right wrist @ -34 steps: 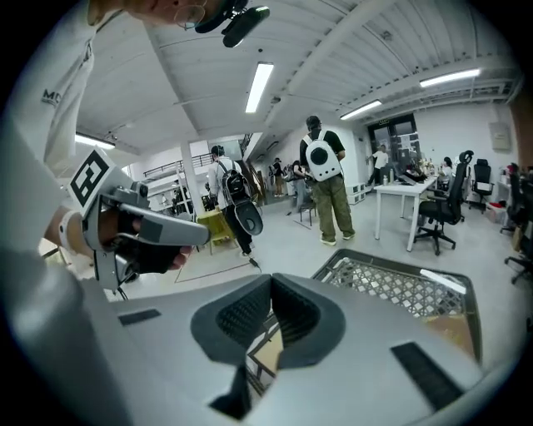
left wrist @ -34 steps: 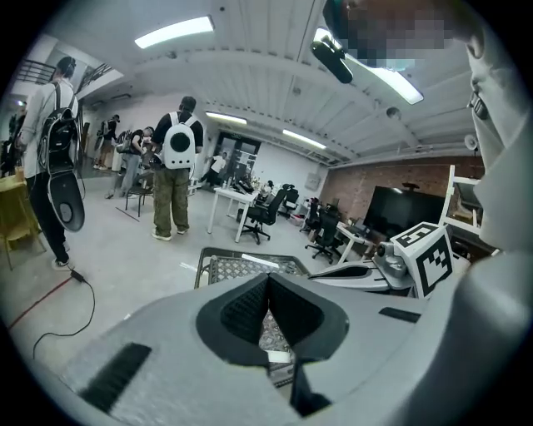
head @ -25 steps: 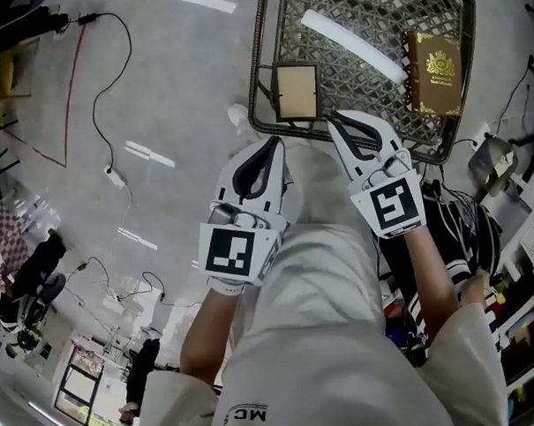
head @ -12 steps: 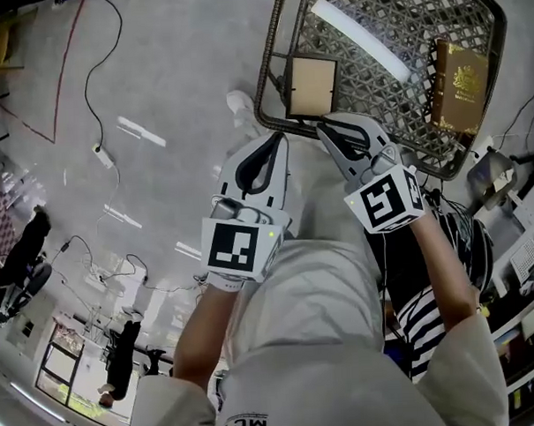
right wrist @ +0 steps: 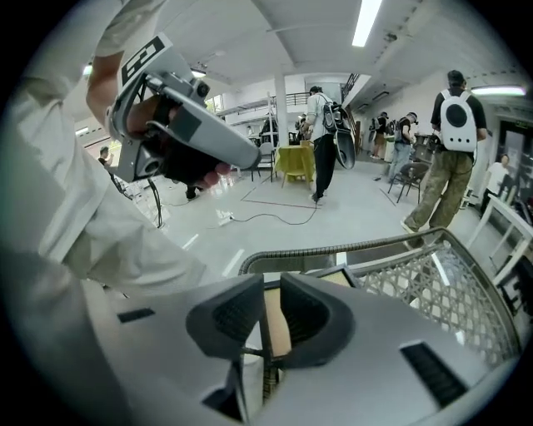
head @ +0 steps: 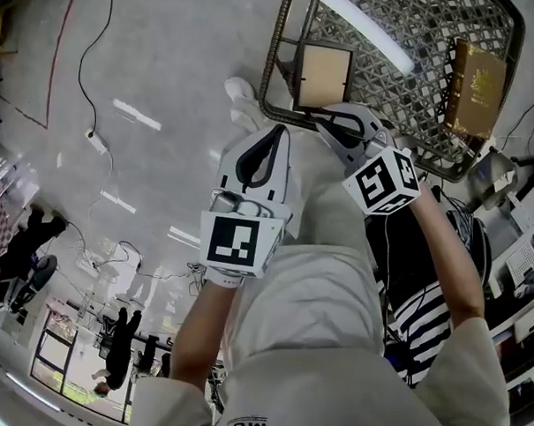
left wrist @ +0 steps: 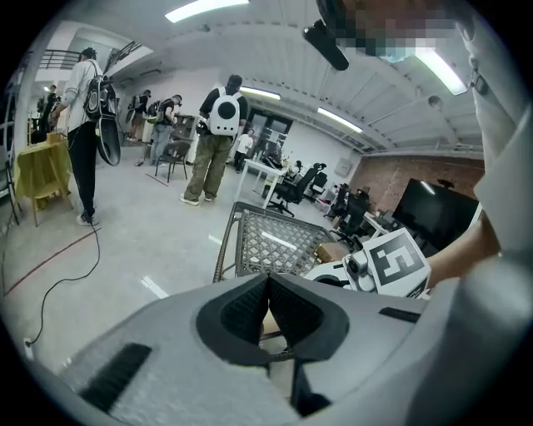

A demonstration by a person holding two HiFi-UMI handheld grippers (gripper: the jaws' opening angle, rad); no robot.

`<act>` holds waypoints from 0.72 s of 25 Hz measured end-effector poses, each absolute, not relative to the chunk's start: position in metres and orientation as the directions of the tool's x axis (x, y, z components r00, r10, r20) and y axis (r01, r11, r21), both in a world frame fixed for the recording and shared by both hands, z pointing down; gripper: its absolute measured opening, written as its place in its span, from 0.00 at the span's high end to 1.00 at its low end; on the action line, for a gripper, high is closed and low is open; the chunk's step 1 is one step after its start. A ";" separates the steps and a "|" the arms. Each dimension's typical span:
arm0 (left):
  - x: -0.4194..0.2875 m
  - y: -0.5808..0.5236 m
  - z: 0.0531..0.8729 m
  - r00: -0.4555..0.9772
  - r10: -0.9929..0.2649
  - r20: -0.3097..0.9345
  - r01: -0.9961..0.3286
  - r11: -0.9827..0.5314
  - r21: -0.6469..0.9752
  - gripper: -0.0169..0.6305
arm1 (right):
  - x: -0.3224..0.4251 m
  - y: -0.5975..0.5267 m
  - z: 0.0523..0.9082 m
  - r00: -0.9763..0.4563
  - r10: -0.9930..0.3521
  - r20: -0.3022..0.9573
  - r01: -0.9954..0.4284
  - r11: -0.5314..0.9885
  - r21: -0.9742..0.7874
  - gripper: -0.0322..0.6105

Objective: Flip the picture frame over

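Note:
The picture frame (head: 325, 75) lies flat near the left front corner of a woven mesh table (head: 273, 57), its plain tan side up inside a dark border. My right gripper (head: 320, 115) points at the frame's near edge. Its jaws stand a narrow gap apart and hold nothing. In the right gripper view that frame (right wrist: 337, 278) shows just past my right gripper (right wrist: 272, 291). My left gripper (head: 277, 132) hovers short of the table's front rim, left of the frame. In the left gripper view, the left gripper (left wrist: 268, 279) has its pads pressed together.
A dark book (head: 477, 77) with gold print lies at the table's right side. Cables run over the grey floor (head: 155, 71) on the left. Several people stand in the distance, among them one with a white backpack (left wrist: 223, 112). Cluttered shelves sit at right.
The right gripper has drawn in from the frame's right to its near edge. The left gripper has crept a little toward the table. The frame has not moved.

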State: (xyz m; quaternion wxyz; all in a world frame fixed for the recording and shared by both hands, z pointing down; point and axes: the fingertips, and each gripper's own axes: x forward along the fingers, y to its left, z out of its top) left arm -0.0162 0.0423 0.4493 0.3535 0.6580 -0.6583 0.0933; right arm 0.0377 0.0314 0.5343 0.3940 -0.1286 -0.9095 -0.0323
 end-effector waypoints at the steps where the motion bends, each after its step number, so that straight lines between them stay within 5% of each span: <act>1: -0.016 0.044 0.452 0.117 -0.797 0.593 -0.931 0.120 0.345 0.94 | 0.038 0.033 0.540 -0.651 0.211 0.729 0.264 0.964 -0.043 0.84; 18: -0.017 0.044 0.454 0.120 -0.796 0.593 -0.929 0.122 0.351 0.94 | 0.041 0.052 0.599 -0.562 0.229 0.795 0.386 0.922 0.007 0.84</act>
